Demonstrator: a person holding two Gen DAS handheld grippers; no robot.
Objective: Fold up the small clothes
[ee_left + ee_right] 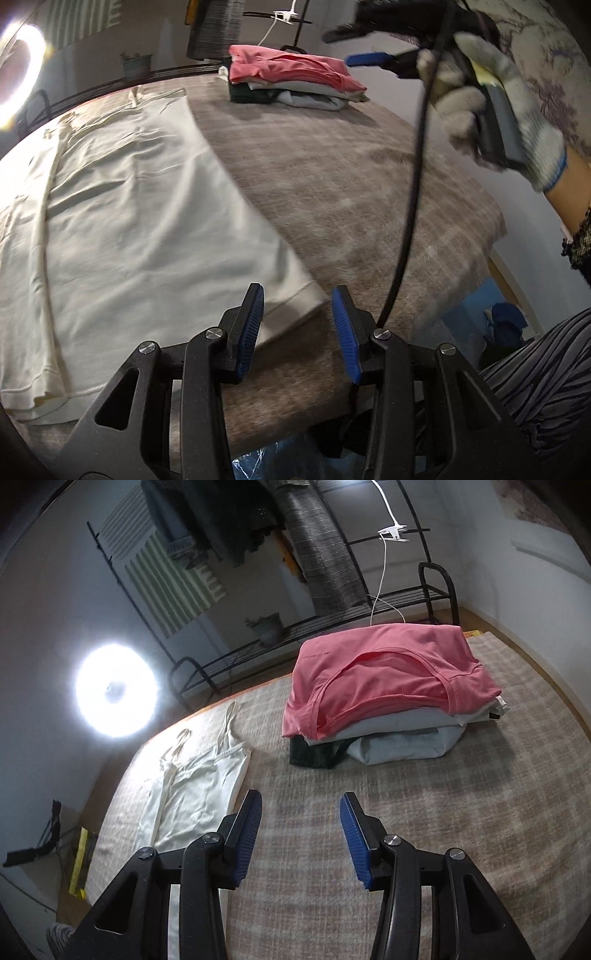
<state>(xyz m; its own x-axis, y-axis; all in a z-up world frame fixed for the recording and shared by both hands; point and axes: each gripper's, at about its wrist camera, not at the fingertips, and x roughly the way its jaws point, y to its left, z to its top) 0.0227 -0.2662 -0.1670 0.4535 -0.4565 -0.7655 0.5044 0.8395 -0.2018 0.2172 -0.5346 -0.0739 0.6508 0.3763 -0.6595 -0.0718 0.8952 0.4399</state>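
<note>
A cream strappy top (140, 206) lies flat on the grey-brown blanket (351, 192), folded lengthwise, straps at the far end. My left gripper (297, 295) is open and empty, low over the top's near right hem corner. In the right wrist view the same top (199, 786) lies at the left, and my right gripper (301, 805) is open and empty above bare blanket (424, 812). The right gripper also shows in the left wrist view (354, 48), held high by a gloved hand (498, 122).
A stack of folded clothes with a pink garment on top (384, 679) sits at the far side of the blanket; it also shows in the left wrist view (291, 74). A ring light (114, 690) glares at the left. A black metal rack (369, 609) stands behind. A black cable (413, 184) hangs at the right.
</note>
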